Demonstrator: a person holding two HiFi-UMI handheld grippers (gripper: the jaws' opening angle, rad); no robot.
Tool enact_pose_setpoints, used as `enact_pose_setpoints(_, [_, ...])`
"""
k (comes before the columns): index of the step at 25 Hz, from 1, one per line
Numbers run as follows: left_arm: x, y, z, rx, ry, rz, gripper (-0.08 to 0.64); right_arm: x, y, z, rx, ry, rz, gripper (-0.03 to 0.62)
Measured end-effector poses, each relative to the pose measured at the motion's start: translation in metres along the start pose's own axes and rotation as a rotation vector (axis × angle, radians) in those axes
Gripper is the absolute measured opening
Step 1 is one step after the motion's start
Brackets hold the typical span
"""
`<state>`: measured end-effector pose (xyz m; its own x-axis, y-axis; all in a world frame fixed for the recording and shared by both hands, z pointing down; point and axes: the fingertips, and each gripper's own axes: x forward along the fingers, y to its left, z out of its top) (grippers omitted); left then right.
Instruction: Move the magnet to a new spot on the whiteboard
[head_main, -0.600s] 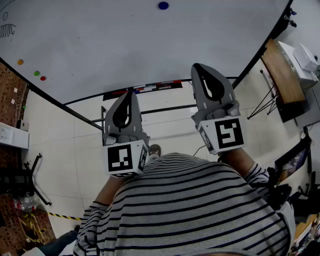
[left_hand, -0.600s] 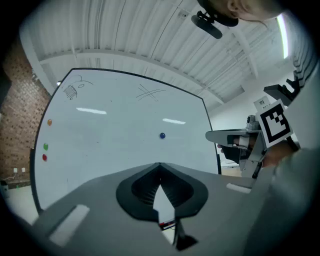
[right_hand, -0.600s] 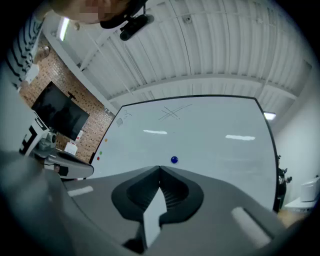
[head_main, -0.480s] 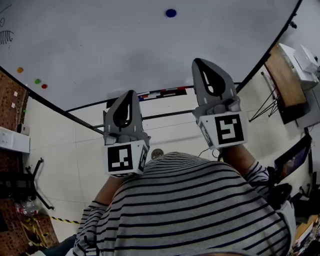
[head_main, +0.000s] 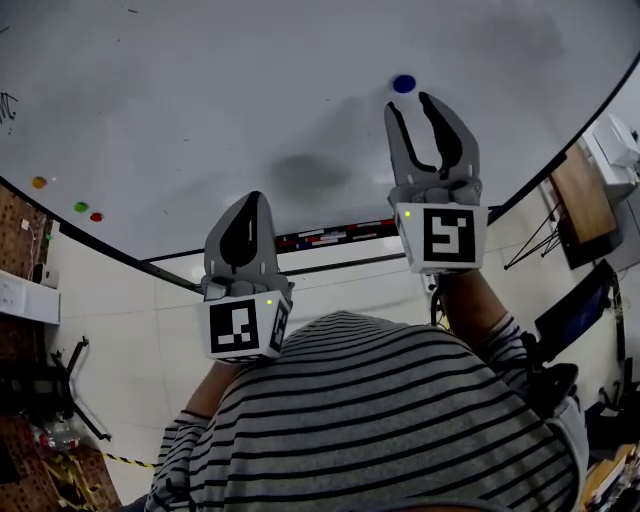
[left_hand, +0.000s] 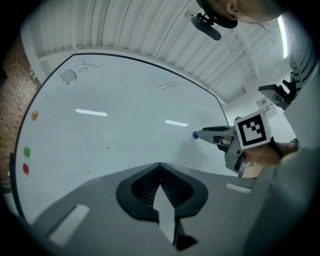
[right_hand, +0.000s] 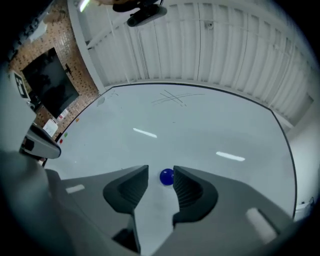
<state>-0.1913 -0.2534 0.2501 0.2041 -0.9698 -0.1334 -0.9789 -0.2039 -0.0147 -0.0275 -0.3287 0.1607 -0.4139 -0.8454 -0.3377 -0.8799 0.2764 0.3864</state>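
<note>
A small blue round magnet (head_main: 404, 84) sticks to the whiteboard (head_main: 200, 90). My right gripper (head_main: 411, 103) is open, its fingertips just below the magnet in the head view. In the right gripper view the magnet (right_hand: 166, 176) sits between the tips of my right gripper (right_hand: 160, 170), close to the right-hand finger, with a gap on the other side. My left gripper (head_main: 250, 200) is shut and empty, lower and to the left, off the board. The left gripper view shows its own shut jaws (left_hand: 160, 166), the magnet (left_hand: 195, 134) and the right gripper (left_hand: 216, 134) at it.
Orange (head_main: 38, 182), green (head_main: 81, 207) and red (head_main: 96, 216) magnets sit at the board's left edge. A marker tray (head_main: 320, 238) runs under the board. Pen scribbles (left_hand: 170, 85) mark the board's top. A wooden table (head_main: 572, 190) stands at the right.
My right gripper has gone up to the board, reached the blue magnet and opened its jaws around it. The left gripper stays shut and has shifted little.
</note>
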Motion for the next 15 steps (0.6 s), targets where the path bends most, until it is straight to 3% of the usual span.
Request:
enact_pose_setpoints(9, [0.015,0.027,-0.012,-0.017,0.028,0.025,0.015,0.027,-0.01,-0.007,0.026,-0.021,-0.076,0.155])
enact_pose_setpoints(15, [0.011,0.029,-0.016,-0.02,0.038,0.027,0.015,0.025,-0.01,-0.011,0.042,-0.016,-0.082,0.115])
